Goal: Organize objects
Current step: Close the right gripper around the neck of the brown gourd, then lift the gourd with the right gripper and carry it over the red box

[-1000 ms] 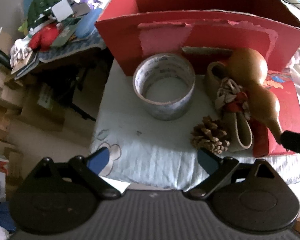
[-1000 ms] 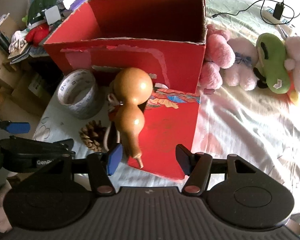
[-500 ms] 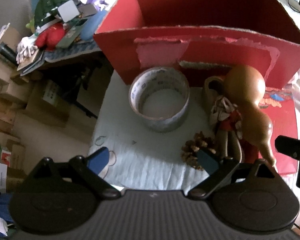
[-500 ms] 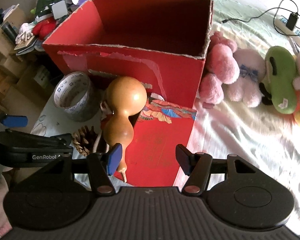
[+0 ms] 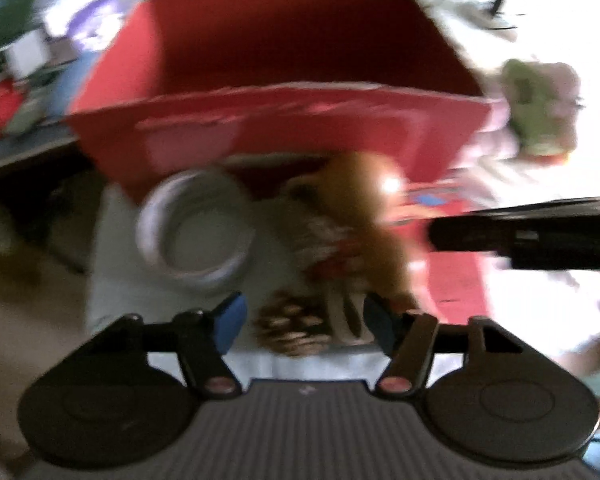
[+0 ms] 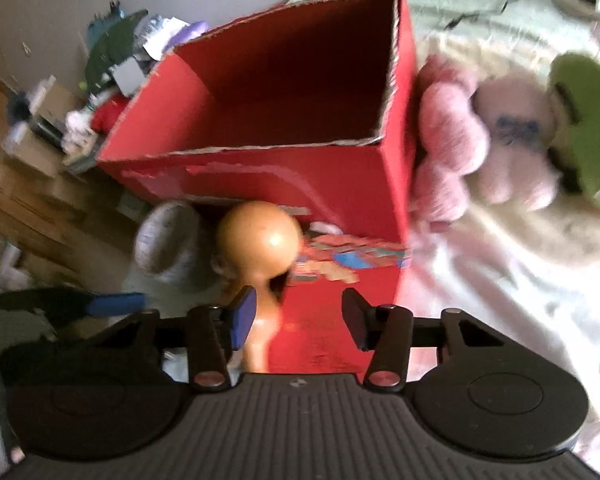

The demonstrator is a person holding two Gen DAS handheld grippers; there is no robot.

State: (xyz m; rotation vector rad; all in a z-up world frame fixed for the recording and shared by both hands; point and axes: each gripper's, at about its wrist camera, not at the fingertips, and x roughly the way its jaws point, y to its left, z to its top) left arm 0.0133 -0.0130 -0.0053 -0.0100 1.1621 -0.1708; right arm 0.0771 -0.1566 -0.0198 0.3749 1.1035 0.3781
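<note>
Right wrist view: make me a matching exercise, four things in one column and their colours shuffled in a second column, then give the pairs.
Things:
1. open cardboard box
2. smooth round-bellied gourd
3. fluffy round plush toy
4. long soft plush toy at the right edge

Colours:
A. green
B. red
C. pink
D. orange-brown

Pairs: 1-B, 2-D, 3-C, 4-A
</note>
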